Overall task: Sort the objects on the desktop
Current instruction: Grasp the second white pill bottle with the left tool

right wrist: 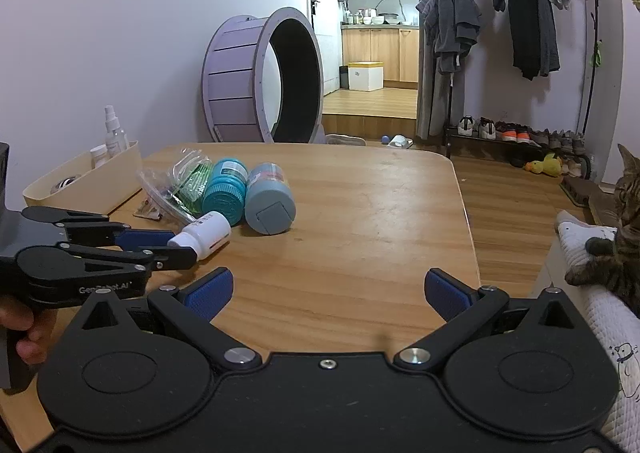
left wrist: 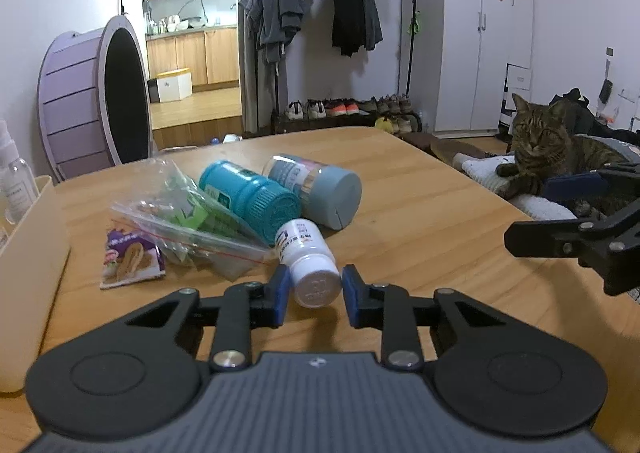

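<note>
Evidently the sorting is only getting going; most of the clutter is still lying in a heap on the bench, left of its middle, and only a few things are sitting in the cream bin at the far left edge. Inside the bin a spray bottle and a small white jar are standing, with one dark round item I cannot identify. Waiting on the bench: three bottles lying on their sides, namely a white bottle, a teal bottle and a grey-blue bottle; two clear bags, overlapping; one purple sachet. The left gripper is bracketing the white bottle's cap, its fingers narrowly parted and touching or nearly touching it; whether they are pressing I cannot tell. The right gripper is hovering over bare bench nearer us, fingers spread wide, holding nothing.
</note>
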The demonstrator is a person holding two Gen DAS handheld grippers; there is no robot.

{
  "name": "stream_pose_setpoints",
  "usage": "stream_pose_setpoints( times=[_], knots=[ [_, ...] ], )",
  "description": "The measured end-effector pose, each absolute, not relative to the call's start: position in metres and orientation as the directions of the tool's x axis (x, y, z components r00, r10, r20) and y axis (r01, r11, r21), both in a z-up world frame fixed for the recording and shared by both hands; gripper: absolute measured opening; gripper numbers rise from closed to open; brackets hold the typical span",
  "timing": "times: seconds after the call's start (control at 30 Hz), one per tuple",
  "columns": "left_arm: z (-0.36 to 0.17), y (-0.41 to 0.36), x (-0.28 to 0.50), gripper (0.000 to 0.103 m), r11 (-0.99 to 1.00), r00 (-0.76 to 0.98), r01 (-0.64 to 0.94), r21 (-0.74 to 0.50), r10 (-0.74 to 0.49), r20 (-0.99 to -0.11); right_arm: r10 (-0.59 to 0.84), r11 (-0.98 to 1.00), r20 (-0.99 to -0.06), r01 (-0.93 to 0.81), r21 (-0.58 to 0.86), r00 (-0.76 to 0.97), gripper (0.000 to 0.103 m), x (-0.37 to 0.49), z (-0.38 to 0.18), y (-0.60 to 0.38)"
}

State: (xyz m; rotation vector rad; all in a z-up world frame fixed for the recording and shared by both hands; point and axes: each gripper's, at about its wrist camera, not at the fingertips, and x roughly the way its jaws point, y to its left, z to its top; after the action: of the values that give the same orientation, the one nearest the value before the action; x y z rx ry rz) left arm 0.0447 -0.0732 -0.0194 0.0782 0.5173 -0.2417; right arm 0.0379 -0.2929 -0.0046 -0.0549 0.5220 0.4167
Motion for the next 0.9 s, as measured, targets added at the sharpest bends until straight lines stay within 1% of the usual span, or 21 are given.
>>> stream_pose_setpoints(
  times=[0.3,0.6,0.73,0.8,0.9],
  knots=[
    [0.011,-0.074,0.026,0.027,0.960,0.874,0.281,0.009,-0.252,-0.416,0.375,0.913,-0.496,-0.405,0.050,0.783,0.103,0.038,-0.005,-0.290],
    [-0.001,-0.073,0.032,0.027,0.961,0.862,0.276,0.026,-0.235,-0.449,0.380,0.909,-0.499,-0.414,0.047,0.779,0.103,0.037,-0.005,-0.287],
    [-0.003,-0.071,0.035,0.027,0.963,0.857,0.271,0.010,-0.237,-0.459,0.381,0.908,-0.500,-0.416,0.047,0.777,0.103,0.037,-0.006,-0.287],
    [-0.004,-0.071,0.036,0.031,0.964,0.853,0.266,0.010,-0.230,-0.469,0.381,0.909,-0.500,-0.415,0.048,0.777,0.103,0.037,-0.006,-0.287],
    [-0.007,-0.070,0.037,0.031,0.963,0.849,0.268,0.012,-0.231,-0.475,0.384,0.908,-0.498,-0.416,0.050,0.778,0.103,0.036,-0.004,-0.287]
  ],
)
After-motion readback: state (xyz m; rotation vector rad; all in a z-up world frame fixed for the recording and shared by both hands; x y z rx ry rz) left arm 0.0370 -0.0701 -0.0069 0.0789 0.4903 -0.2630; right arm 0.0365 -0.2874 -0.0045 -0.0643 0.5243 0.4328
